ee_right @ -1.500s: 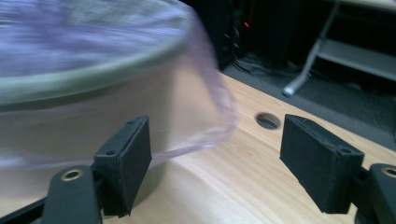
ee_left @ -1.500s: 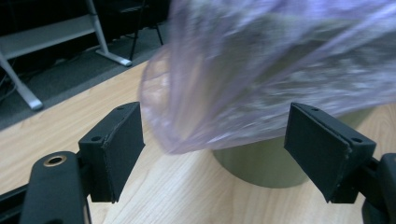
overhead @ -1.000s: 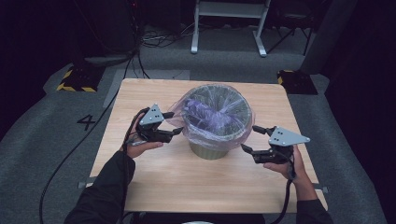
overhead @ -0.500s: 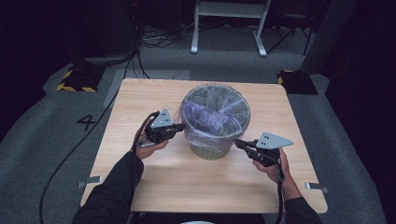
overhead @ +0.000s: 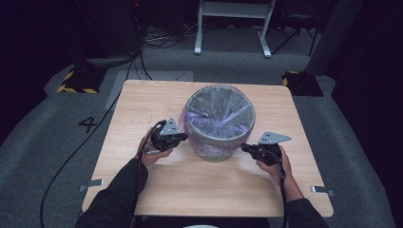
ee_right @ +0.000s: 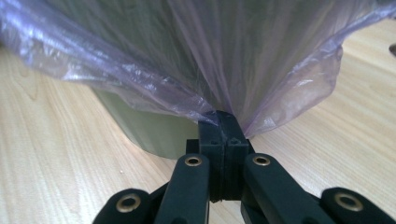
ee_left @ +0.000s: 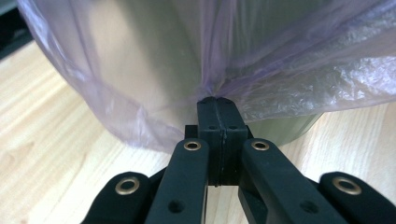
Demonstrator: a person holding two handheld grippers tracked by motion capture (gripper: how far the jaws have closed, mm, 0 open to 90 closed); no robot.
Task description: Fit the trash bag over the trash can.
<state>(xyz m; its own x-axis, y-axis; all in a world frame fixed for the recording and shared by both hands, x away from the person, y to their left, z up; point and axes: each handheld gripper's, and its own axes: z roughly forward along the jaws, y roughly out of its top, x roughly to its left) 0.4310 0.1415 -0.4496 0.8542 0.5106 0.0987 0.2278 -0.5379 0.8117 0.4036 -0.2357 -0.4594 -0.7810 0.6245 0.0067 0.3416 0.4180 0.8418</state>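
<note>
A round waste bin [overhead: 219,124] was positioned near the middle of the wooden worktop [overhead: 142,104], lined with a thin purple plastic bag [overhead: 223,107]. The upper edge of the bag was folded outward over the rim and hung as a skirt down the outer wall of the bin.

The left hand-held gripper [overhead: 181,138] was held against the left side of the bin. In the left gripper view its jaws were closed together, with a gathered fold of the bag film [ee_left: 210,84] clamped between the tips [ee_left: 217,103]. The right hand-held gripper [overhead: 244,148] was held at the lower right side of the bin; in the right gripper view its jaws were likewise closed on a pinch of the film [ee_right: 219,112], from which the skirt fanned upward.

As far as could be judged, the bag had been seated over the rim all the way round, and the work in hand was the handling of its hanging edge at two opposite points. Whether the skirt was to be drawn further down or lifted off the rim could not be determined. Release of both pinches was left to be done.

Inside the bin only crumpled bag film was seen; whether anything lay beneath it could not be told.
</note>
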